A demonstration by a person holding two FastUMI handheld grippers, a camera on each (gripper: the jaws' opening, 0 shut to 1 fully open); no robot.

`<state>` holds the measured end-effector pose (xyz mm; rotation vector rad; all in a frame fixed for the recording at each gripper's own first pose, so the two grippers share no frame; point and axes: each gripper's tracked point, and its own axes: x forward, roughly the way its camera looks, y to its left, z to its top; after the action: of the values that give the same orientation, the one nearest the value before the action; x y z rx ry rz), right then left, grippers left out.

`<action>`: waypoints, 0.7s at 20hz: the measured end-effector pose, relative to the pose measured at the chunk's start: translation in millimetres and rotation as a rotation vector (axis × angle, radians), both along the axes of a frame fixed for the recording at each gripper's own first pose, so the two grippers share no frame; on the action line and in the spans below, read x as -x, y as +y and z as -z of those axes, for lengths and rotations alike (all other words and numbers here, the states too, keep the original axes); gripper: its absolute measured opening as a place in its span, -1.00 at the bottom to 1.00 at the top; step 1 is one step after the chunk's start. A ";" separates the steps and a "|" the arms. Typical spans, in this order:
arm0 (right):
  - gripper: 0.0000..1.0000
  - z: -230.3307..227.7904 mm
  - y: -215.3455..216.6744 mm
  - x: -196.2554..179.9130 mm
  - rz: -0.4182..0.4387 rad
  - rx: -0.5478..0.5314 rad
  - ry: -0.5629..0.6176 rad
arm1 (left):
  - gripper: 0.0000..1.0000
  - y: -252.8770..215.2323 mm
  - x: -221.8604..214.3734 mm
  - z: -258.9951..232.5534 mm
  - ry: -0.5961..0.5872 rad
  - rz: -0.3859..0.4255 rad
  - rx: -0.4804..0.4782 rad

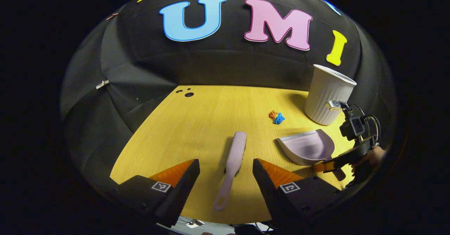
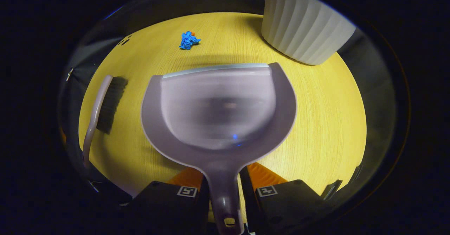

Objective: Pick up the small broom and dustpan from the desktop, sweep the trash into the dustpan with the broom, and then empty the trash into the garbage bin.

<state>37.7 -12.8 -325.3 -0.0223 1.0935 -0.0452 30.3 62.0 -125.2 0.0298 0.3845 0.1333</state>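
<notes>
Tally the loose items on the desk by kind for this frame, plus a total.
Broom: 1
Dustpan: 1
Garbage bin: 1
Crumpled trash pieces: 2, one blue, one orange
Total: 5

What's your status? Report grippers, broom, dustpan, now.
Right gripper shut on dustpan handle. Left gripper open, straddling broom. Trash unswept; path clear.
</notes>
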 end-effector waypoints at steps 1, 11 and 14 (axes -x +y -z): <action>-0.18 -2.1 1.7 1.0 -0.009 0.004 -0.003 | 0.92 0.8 -3.3 -0.8 0.001 0.021 -0.019; -0.24 -0.9 3.0 0.5 -0.071 0.014 0.010 | 0.92 -20.3 -48.7 59.8 0.286 0.302 0.020; -0.24 -0.7 3.3 0.1 -0.072 0.013 0.010 | 0.93 -13.0 -59.3 93.8 0.401 0.277 0.054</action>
<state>37.6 -9.6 -324.6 -0.0740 1.1018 0.0123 89.6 48.9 -219.0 0.0563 0.7794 -0.1602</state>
